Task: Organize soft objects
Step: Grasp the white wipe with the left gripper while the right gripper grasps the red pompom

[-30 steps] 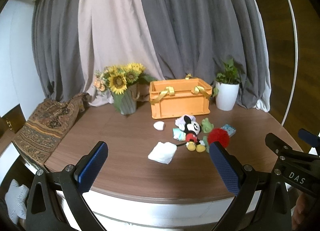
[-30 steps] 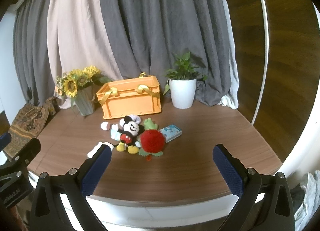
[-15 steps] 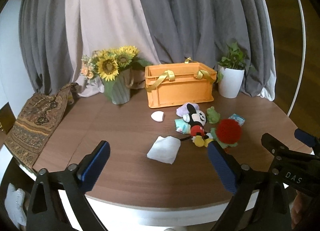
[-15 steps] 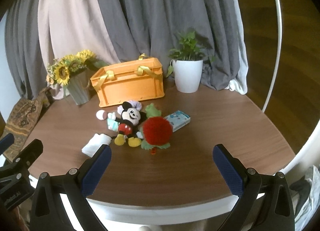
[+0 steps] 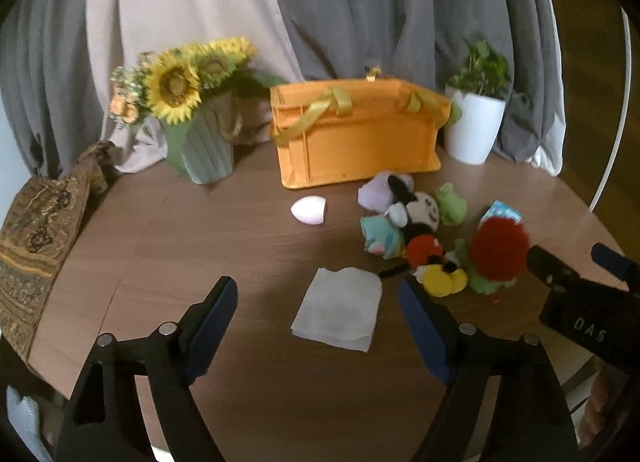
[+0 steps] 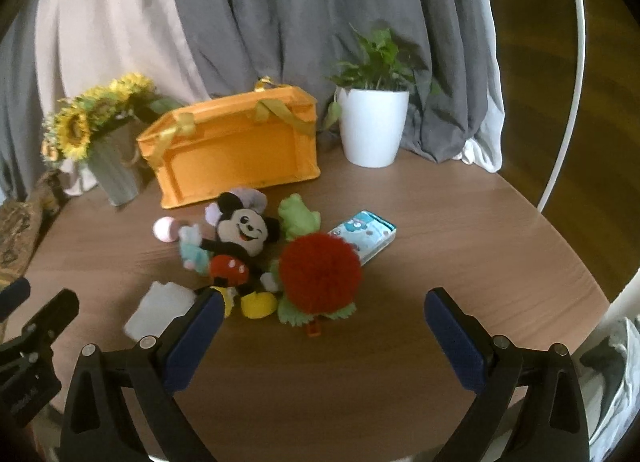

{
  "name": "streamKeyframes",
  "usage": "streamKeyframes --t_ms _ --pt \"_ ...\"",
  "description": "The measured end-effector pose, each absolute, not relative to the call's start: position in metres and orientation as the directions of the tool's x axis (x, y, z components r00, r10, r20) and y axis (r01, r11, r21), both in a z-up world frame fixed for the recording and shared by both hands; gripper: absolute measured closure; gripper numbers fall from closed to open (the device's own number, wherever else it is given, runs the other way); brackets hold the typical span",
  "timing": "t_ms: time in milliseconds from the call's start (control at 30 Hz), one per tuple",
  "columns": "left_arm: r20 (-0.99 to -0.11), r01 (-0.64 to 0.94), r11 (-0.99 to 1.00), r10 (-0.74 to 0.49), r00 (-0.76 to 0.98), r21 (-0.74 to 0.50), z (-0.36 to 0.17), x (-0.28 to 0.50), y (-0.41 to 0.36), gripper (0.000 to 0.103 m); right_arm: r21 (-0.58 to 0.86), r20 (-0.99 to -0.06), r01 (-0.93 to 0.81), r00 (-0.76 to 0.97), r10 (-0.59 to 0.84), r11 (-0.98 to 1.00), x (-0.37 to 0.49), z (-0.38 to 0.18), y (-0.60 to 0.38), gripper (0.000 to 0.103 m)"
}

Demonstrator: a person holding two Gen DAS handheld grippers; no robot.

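An orange crate point(image 5: 356, 138) point(image 6: 236, 150) with yellow ribbon handles stands at the back of the round wooden table. In front of it lie a Mickey plush point(image 5: 420, 238) point(image 6: 240, 246), a red fluffy ball toy point(image 5: 498, 248) point(image 6: 320, 274), a green frog plush point(image 5: 450, 204) point(image 6: 298, 216), a pink sponge point(image 5: 308, 210) point(image 6: 166, 228), a white folded cloth point(image 5: 340, 308) point(image 6: 158, 308) and a blue tissue pack point(image 6: 366, 234). My left gripper point(image 5: 318, 320) is open above the cloth. My right gripper point(image 6: 320, 330) is open just before the red ball.
A sunflower vase point(image 5: 200, 134) point(image 6: 108, 154) stands left of the crate, a white potted plant point(image 5: 474, 126) point(image 6: 374, 122) right of it. A patterned fabric point(image 5: 36, 238) drapes the table's left edge. Grey and beige curtains hang behind.
Both grippers have moved forward over the table toward the toys, which now appear larger and closer. Both stay open and empty.
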State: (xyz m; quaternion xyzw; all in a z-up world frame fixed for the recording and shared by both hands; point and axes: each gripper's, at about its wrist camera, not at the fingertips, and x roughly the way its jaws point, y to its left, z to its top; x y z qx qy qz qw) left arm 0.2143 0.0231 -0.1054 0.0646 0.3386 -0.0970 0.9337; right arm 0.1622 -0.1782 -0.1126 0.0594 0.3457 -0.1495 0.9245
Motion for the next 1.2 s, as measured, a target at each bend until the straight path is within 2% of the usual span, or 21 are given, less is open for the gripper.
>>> streamKeyframes --t_ms 100,233,433,533,967,1067,1133,1200 --pt "-0.652 0.231 0.971 -0.135 0.746 0.063 -0.118 0.227 0.019 0.025 -0.008 -0.673 0.327 0.698 -0.247 0.945 0.177 -0.125 -0.18 0.003" --pt "-0.679 0.234 0.971 -0.145 0.72 0.041 -0.136 0.244 0.012 0.032 -0.017 -0.688 0.319 0.683 -0.243 0.948 0.194 -0.141 -0.186 0.005" --pt "-0.72 0.211 0.977 -0.126 0.682 0.028 -0.163 0.265 0.001 0.035 -0.011 -0.716 0.301 0.663 -0.218 0.954 0.217 -0.16 -0.198 0.008" --pt "-0.742 0.206 0.978 -0.12 0.659 0.025 -0.174 0.271 -0.005 0.042 -0.001 -0.733 0.291 0.651 -0.199 0.957 0.225 -0.169 -0.203 0.011" --pt "-0.785 0.201 0.979 -0.107 0.611 0.023 -0.201 0.293 -0.015 0.047 0.021 -0.772 0.238 0.621 -0.136 0.971 0.242 -0.194 -0.209 0.028" --pt "-0.782 0.201 0.979 -0.106 0.614 0.026 -0.201 0.294 -0.015 0.049 0.018 -0.775 0.23 0.619 -0.132 0.973 0.244 -0.196 -0.208 0.034" --pt "-0.781 0.211 0.977 -0.121 0.613 0.014 -0.201 0.294 -0.014 0.063 0.016 -0.778 0.222 0.616 -0.127 0.975 0.245 -0.197 -0.207 0.038" --pt "-0.778 0.222 0.975 -0.135 0.613 0.006 -0.2 0.294 -0.014 0.076 0.02 -0.781 0.214 0.613 -0.119 0.977 0.246 -0.199 -0.207 0.046"
